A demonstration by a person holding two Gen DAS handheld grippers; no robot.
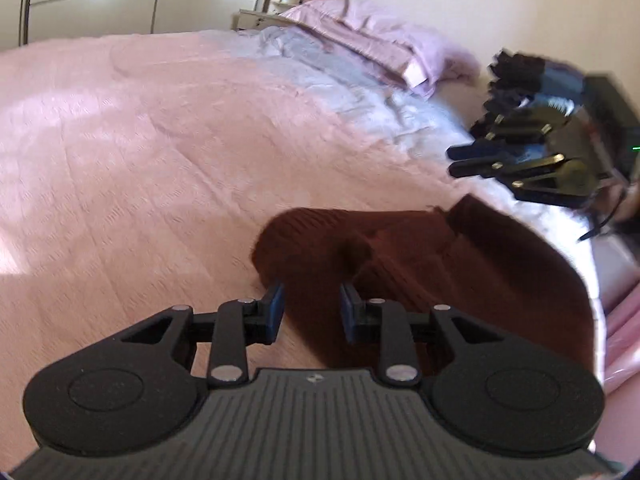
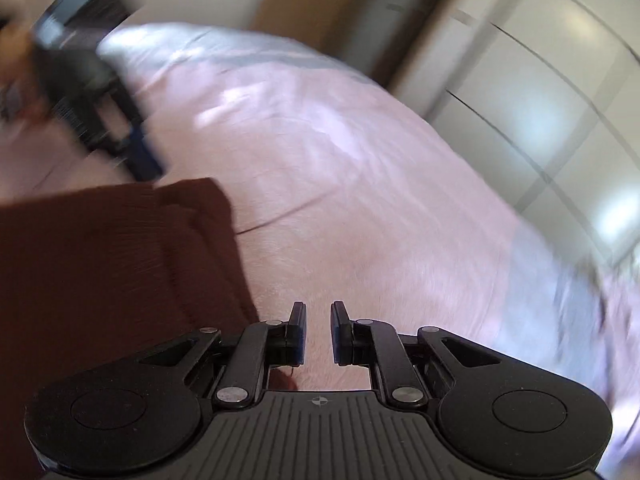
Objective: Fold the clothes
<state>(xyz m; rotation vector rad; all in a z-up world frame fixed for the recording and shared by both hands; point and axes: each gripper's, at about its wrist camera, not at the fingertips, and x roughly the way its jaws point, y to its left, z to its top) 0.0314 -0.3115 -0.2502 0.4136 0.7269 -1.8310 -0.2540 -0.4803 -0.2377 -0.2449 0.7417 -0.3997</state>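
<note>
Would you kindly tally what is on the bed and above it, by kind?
Dark red-brown garment: 1
Pink bedspread: 1
Lilac pillow: 1
Grippers, left gripper and right gripper: 2
Total: 5

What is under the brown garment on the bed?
The brown garment lies on the pink bedspread, which shows all around it. Its own folded layers hide anything between them and the cover below, so I cannot tell what else is there.

Dark reddish-brown ribbed knit garment [image 1: 420,264] showing lower right of left wrist view. Pink textured bedspread [image 1: 140,152] filling centre. Lilac pillow [image 1: 372,40] upper right. Wardrobe [image 2: 540,92] looking cream, though blurred.
</note>
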